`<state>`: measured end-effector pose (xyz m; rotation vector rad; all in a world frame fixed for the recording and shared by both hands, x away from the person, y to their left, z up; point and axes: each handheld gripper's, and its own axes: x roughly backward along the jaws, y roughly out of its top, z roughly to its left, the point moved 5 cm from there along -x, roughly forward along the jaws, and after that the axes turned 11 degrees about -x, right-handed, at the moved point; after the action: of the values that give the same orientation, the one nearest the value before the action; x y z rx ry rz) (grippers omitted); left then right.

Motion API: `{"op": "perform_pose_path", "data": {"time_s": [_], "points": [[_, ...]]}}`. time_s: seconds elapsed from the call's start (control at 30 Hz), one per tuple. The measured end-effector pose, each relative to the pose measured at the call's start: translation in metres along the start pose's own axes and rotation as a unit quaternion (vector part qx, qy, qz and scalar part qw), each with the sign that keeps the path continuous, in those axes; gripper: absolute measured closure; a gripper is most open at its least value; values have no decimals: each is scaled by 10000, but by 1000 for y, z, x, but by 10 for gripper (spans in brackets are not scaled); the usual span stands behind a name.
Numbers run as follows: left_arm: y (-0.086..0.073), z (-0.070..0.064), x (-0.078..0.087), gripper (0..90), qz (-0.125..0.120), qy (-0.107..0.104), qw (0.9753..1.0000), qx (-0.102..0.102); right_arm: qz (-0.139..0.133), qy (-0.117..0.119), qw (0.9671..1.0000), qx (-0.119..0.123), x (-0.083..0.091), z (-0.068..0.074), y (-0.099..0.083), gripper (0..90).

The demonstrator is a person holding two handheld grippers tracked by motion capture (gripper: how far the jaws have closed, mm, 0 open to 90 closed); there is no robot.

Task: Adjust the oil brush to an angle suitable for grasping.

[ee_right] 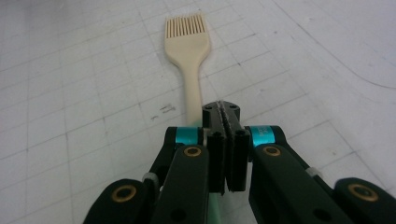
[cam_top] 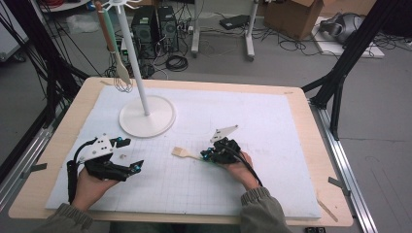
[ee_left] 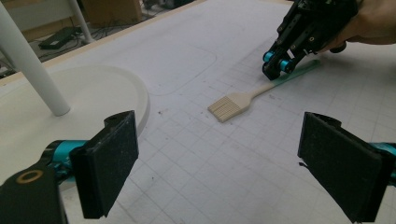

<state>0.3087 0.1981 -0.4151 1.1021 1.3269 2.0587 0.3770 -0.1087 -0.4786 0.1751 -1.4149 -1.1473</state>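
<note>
pinching the brush (cam_top: 187,154) by its handle with my right gripper (cam_top: 210,156), jaws clamped together on it; brush lies flat on the white mat (cam_top: 272,121), bristles toward the stand base (cam_top: 147,116). my left gripper (cam_top: 127,154) hovers nearby, jaws spread wide, holding nothing.

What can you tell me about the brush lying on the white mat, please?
The brush is a small flat basting brush with a cream head, slotted bristles and a slim cream neck that passes into a pale green handle; it looks like silicone or plastic. It lies flat on the gridded white mat, in front of the stand's round base, bristles pointing away from the right gripper, whose jaws are shut on its handle.
</note>
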Motion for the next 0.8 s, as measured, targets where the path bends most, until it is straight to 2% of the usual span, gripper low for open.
{"op": "perform_pose_path", "data": {"time_s": [0.1,0.27,0.4,0.8], "points": [[0,0,0,127,0,12,10000,1,34,100,9999,62,-2,4,0,891],[0,0,0,127,0,1,10000,-7,16,60,10000,47,-5,4,1,890],[0,0,0,127,6,-5,10000,-17,62,263,9996,116,-7,9,1,891],[0,-1,-1,127,-6,-24,10000,-24,159,527,9980,319,-14,23,2,891]]}}
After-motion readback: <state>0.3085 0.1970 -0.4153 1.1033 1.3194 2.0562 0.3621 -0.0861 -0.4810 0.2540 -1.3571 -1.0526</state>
